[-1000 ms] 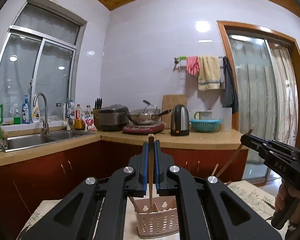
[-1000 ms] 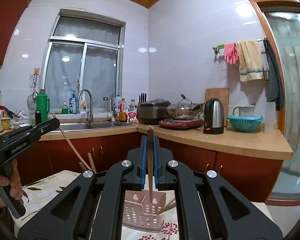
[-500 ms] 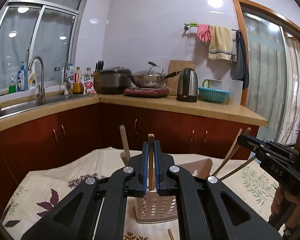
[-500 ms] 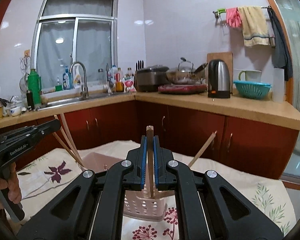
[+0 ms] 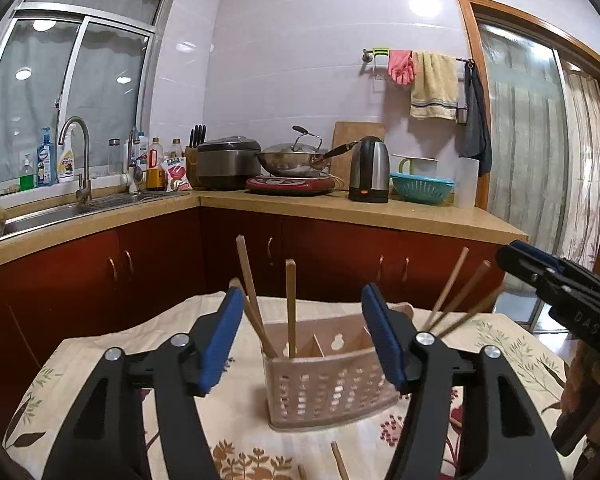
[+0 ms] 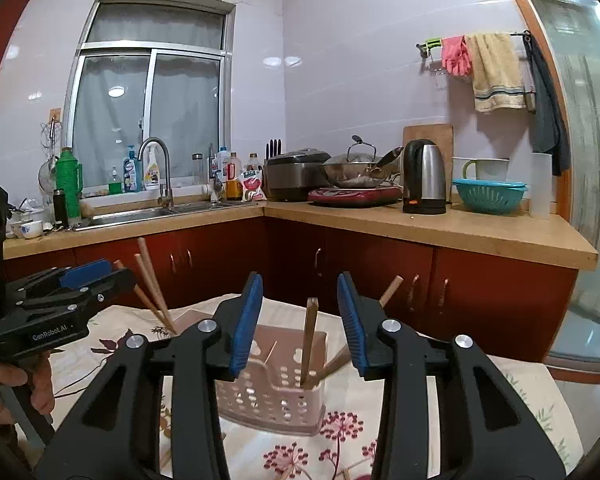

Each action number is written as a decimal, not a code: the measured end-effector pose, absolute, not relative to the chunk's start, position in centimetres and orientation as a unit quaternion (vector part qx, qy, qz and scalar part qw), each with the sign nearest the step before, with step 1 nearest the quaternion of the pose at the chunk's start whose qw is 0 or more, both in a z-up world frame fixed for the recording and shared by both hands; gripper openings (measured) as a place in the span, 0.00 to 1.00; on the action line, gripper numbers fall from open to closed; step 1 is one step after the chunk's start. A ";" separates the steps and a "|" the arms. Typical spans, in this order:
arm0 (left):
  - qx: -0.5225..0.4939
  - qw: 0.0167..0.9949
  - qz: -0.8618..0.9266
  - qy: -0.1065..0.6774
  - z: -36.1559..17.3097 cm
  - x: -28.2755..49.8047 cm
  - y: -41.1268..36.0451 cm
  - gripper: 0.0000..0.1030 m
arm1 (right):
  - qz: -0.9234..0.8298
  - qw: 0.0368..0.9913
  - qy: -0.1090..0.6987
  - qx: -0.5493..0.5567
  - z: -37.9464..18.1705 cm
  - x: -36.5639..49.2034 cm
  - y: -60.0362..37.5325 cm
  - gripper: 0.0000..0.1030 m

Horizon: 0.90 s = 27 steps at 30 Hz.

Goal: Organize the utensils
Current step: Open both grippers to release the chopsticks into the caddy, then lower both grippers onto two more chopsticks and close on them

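Chopsticks upright in basket, tablecloth beneath

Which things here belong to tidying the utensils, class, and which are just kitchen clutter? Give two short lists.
Part of the job:
- pink basket
- chopsticks standing in it
- loose chopstick on the tablecloth
- left gripper, fingers open
- right gripper, fingers open

Just lying about:
- kettle
- wok
- rice cooker
- teal colander
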<state>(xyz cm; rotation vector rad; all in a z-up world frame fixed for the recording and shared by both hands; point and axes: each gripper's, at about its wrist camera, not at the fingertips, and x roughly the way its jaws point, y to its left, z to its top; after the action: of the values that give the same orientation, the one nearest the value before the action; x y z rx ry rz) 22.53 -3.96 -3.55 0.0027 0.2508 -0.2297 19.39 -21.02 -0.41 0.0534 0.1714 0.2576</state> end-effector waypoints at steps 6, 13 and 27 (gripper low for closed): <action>0.005 0.984 -0.110 0.140 -4.5 19.6 -3.9 0.62 | 0.120 0.987 0.105 0.026 -2.0 15.8 -21.7 0.37; -0.002 0.978 -0.099 0.182 -7.7 16.2 -3.3 0.62 | 0.107 0.985 0.136 0.029 -5.8 11.4 -22.7 0.37; 0.004 0.961 -0.080 0.264 -15.3 10.4 -2.6 0.62 | 0.065 0.976 0.205 0.028 -13.9 5.0 -25.3 0.37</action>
<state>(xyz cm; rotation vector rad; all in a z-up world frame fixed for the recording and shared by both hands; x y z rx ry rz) 10.43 -2.64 -15.29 0.0088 0.5347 -0.1619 4.98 -25.30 -13.90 0.0572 0.4123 0.1311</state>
